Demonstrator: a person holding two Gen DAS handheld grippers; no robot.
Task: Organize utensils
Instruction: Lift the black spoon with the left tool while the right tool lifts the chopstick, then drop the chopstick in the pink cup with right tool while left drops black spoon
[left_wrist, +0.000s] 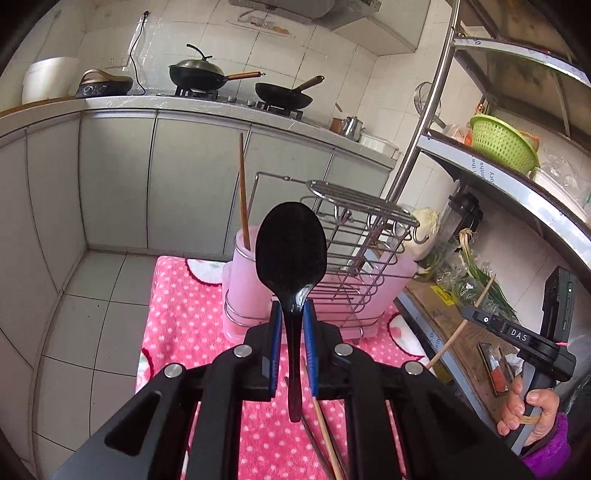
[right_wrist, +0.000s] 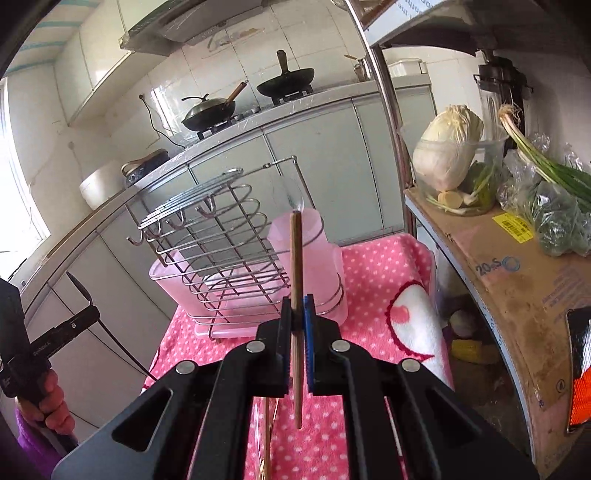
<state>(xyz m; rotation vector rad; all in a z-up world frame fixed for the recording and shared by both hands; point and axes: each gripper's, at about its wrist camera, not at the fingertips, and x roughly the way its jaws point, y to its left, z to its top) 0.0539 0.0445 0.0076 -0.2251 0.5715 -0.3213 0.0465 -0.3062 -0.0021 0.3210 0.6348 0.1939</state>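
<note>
The left tongs (left_wrist: 291, 314) are pinching a glossy black spoon (left_wrist: 291, 251) at its neck, bowl upward — its handle end is hiding behind the jaws. The right tongs (right_wrist: 297, 314) are gripping a thin wooden chopstick (right_wrist: 296, 266) upright. Beyond, a wire rack (right_wrist: 221, 236) is holding pink, probably plastic, cups (right_wrist: 314, 251) on the dotted pink table (right_wrist: 373, 266).

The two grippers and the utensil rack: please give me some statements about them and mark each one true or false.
1. The left gripper holds a black spoon. True.
2. The right gripper is open. False: it is shut on a wooden chopstick.
3. One chopstick already stands in the pink cup. True.
4. The wire rack stands on a blue cloth. False: the cloth is pink with white dots.
</note>
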